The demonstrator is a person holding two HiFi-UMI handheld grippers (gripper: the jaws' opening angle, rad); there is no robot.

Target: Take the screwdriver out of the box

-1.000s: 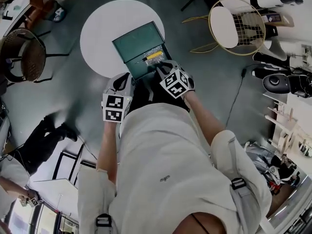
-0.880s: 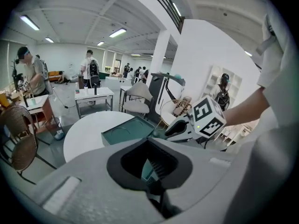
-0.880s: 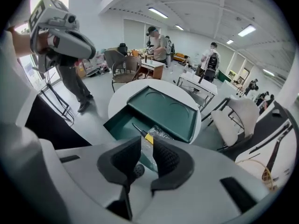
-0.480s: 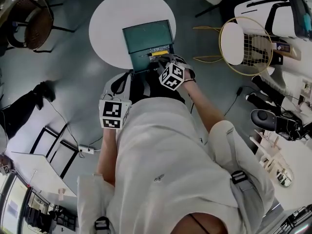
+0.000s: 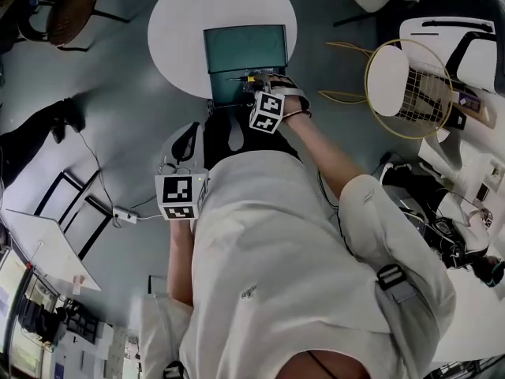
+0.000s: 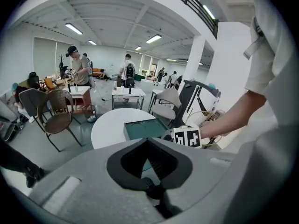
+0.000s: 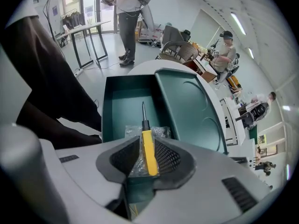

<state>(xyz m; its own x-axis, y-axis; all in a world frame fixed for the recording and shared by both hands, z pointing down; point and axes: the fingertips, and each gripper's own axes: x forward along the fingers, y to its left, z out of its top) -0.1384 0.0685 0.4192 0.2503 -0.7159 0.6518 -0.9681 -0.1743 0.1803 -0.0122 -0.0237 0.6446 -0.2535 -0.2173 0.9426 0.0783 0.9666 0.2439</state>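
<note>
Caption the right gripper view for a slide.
Right gripper, jaws just opening, straddles the yellow-handled screwdriver lying on a plastic bag in the open green box.

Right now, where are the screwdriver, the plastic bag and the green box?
screwdriver (image 7: 148, 148): right gripper view, yellow handle.
plastic bag (image 7: 162, 132): right gripper view, clear corner.
green box (image 7: 122, 101): right gripper view, bare floor.

We are lowering the right gripper (image 7: 147, 147) into the green box (image 7: 117, 107) and rolling it, so its jaws are lining up along the yellow-handled screwdriver (image 7: 149, 152). The jaws have just been opening wider, and the handle is now lying between them rather than ahead. We are drawing the left gripper (image 5: 185, 142) back from the box.
</note>
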